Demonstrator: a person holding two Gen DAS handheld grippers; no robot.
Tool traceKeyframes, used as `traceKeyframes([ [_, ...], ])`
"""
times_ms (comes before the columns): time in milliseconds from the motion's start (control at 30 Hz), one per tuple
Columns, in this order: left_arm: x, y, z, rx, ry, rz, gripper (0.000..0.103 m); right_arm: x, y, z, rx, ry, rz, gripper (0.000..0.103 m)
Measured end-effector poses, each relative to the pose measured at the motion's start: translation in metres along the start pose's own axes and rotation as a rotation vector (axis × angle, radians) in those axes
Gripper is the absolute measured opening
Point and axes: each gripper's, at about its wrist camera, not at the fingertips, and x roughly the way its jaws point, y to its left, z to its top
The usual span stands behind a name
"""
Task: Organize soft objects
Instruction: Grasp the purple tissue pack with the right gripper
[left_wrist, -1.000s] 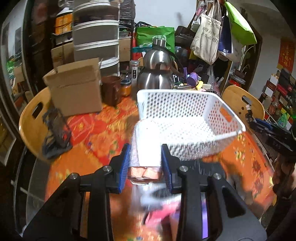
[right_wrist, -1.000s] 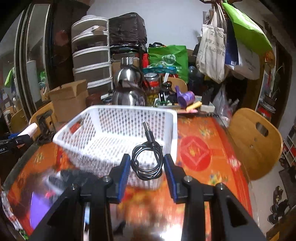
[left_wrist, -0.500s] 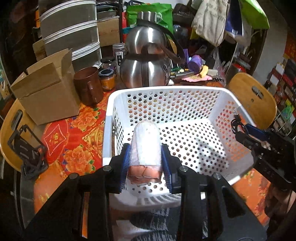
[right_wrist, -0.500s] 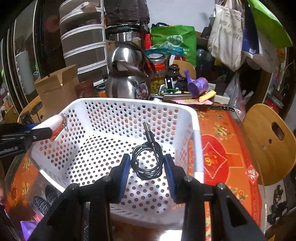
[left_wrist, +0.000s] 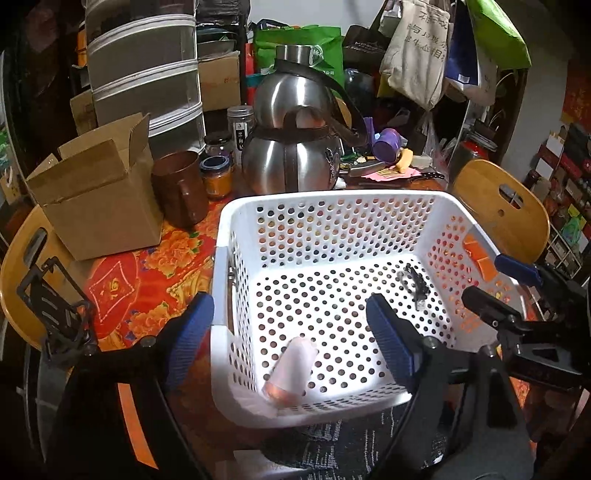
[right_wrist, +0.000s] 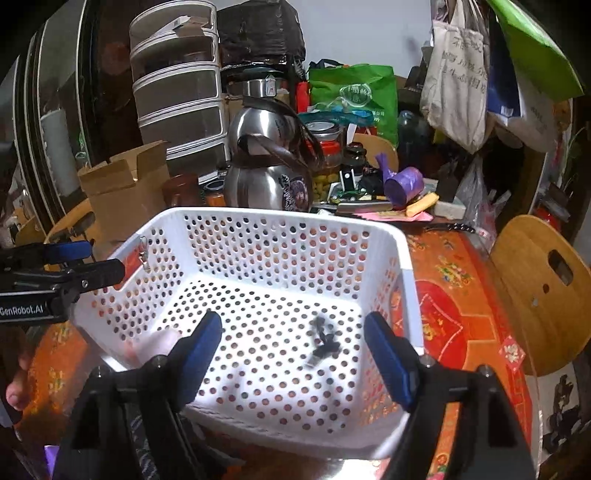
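Observation:
A white perforated basket stands on the flowered table; it also shows in the right wrist view. A pale pink roll lies on the basket floor near its front left corner, and shows blurred in the right wrist view. A black coiled cable lies on the floor toward the right, also in the right wrist view. My left gripper is open and empty above the roll. My right gripper is open and empty above the cable.
A steel kettle, a brown mug, jars and a cardboard box stand behind and left of the basket. Wooden chair backs flank the table. Dark patterned cloth lies in front of the basket.
Both grippers opened over the basket. The pink roll dropped from the left gripper and the cable from the right gripper onto the basket floor.

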Motion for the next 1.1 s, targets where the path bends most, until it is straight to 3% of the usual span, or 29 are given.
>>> traceKeyframes([
  [233,-0.012,0.002,-0.007,0.011,-0.001,0.004,0.083,-0.006,0.000,0.000,0.005,0.009,0.002,0.079],
  [467,-0.068,0.013,-0.041,0.005,-0.043,-0.013,0.085,-0.032,-0.005,-0.013,0.038,0.005,0.022,0.079],
  [667,-0.119,0.035,-0.119,-0.029,-0.089,-0.018,0.092,-0.077,-0.004,-0.053,0.090,-0.014,0.028,0.079],
  [900,-0.144,0.044,-0.210,-0.054,-0.094,-0.025,0.093,-0.120,0.022,-0.130,0.095,-0.029,0.080,0.079],
  [1100,-0.159,0.031,-0.256,-0.034,-0.113,-0.065,0.093,-0.149,0.060,-0.184,0.072,-0.041,0.153,0.079],
])
